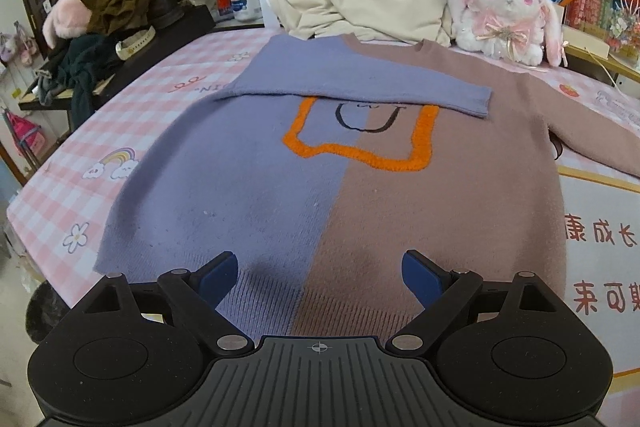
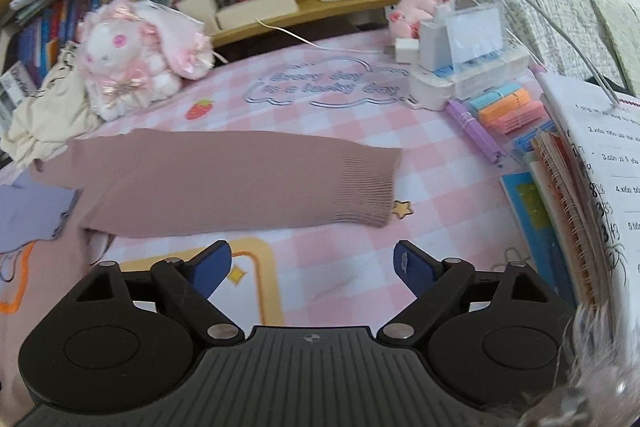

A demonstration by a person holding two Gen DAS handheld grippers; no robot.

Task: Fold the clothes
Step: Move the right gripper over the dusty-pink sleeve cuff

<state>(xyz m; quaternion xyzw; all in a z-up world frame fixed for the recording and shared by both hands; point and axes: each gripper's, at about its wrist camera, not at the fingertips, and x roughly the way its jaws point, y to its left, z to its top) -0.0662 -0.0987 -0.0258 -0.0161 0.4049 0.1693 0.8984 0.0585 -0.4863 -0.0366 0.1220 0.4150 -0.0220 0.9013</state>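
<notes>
A two-tone sweater (image 1: 320,187) lies flat, front up, on a pink checked table cover (image 1: 132,131), its hem nearest the cameras. On the left, the purple sleeve (image 1: 360,93) is already folded across the chest, its cuff lying over the top of the orange outline on the front. The left gripper (image 1: 318,277) hovers above the hem with its jaws spread wide and nothing between them.

To the right, the brown sleeve (image 2: 240,183) is not yet folded; it stretches sideways over the cover, cuff pointing toward the stationery. The right gripper (image 2: 312,269) hangs just short of it, jaws apart and empty. By this reckoning the fold is about a third done: this sleeve and the body fold are left.

Around the work, a cream garment (image 1: 368,7) sits heaped beyond the collar beside a white and pink plush rabbit (image 1: 508,15). Further right, coloured paper strips (image 2: 504,107), a purple pen (image 2: 476,135) and a stack of notebooks (image 2: 560,195) crowd the cover near the cuff, though none appears to touch it.
</notes>
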